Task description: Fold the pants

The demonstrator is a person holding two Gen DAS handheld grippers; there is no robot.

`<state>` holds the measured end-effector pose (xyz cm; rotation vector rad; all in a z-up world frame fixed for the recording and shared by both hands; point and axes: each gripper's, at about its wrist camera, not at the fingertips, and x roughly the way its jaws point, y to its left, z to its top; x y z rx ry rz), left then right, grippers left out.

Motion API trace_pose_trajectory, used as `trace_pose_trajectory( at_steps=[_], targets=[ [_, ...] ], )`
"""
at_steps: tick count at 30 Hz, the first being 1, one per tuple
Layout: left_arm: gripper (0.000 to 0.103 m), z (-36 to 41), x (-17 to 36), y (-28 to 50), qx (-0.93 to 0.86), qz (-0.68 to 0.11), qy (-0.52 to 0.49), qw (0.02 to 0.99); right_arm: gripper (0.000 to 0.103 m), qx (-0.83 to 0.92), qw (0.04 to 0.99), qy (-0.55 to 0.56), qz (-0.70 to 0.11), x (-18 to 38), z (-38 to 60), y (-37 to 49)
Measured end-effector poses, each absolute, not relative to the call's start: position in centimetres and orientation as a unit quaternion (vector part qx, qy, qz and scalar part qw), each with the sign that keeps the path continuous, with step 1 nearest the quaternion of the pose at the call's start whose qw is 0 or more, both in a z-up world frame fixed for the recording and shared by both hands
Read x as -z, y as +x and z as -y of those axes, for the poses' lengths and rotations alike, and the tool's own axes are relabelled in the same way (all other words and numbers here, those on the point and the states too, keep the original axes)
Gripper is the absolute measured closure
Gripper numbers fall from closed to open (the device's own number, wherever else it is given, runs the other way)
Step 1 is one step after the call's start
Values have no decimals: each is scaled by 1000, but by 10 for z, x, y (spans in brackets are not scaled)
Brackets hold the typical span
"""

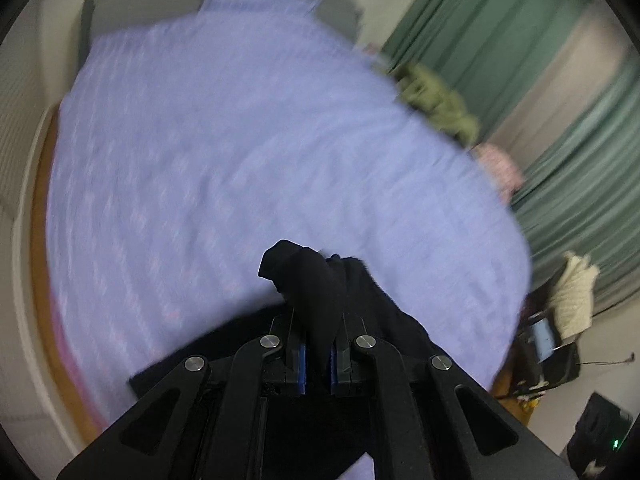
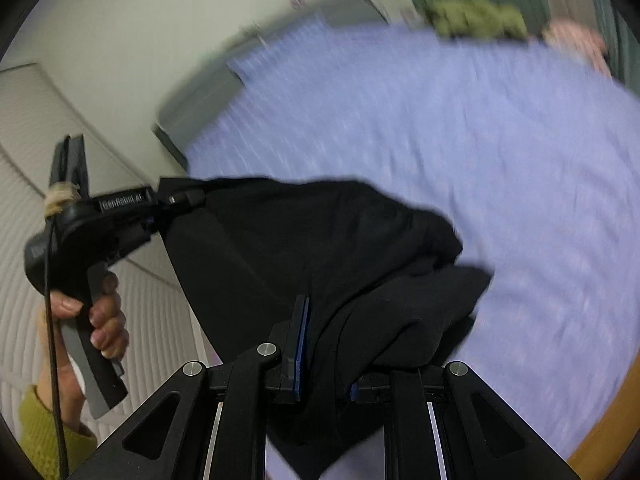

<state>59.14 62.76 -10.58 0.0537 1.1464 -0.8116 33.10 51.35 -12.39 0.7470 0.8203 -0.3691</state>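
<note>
I count one pair of black pants (image 2: 320,248) and two grippers: left gripper (image 2: 188,199), right gripper (image 2: 324,364). One bed (image 1: 240,160). Two garments at its far edge: one green (image 1: 440,100), one pink (image 1: 500,164).

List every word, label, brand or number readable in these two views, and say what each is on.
"GenRobot AI", blurred and only roughly legible: white lettering on the body of the left gripper, seen in the right wrist view.
Screen of the small device at the right edge of the left wrist view: too small and blurred to read.
No other text is visible.

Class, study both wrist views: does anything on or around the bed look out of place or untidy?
Yes. An olive-green garment and a pink item lie crumpled at the lavender bedspread's far edge. The black pants hang bunched between both grippers, not yet flat.
</note>
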Motion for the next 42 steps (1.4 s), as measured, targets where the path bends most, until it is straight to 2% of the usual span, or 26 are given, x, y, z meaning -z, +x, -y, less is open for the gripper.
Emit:
trace_pose_trajectory(
  at_steps=[5,14,17,19,25,28,32,34,36,38,42],
  targets=[
    [94,-664,175,598,328,-567,40,755,86,148,806,347,-457,185,-564,345],
    [92,-694,204,597,320,-574,46,752,85,127,764,395,-495,226,-585,344],
    [89,-692,208,598,315,-573,69,753,85,134,749,401,-509,238,-587,339],
    [81,-693,212,599,300,-572,82,759,84,136,743,397,-520,245,-594,336],
    [66,-707,217,607,237,-549,141,789,79,137,725,392,-549,255,-621,338],
    [65,-714,209,608,195,-509,188,817,77,144,715,386,-565,258,-627,336],
    [64,-723,184,599,172,-461,229,840,69,147,699,391,-581,255,-628,329],
    [56,-729,167,586,180,-452,222,845,68,140,709,384,-574,241,-627,321],
    [49,-736,147,566,185,-440,209,854,58,121,729,373,-561,225,-625,312],
    [40,-740,129,544,204,-434,194,856,41,100,761,349,-538,201,-620,298],
    [29,-739,94,483,223,-401,202,865,28,87,825,275,-486,146,-596,256]
  ],
)
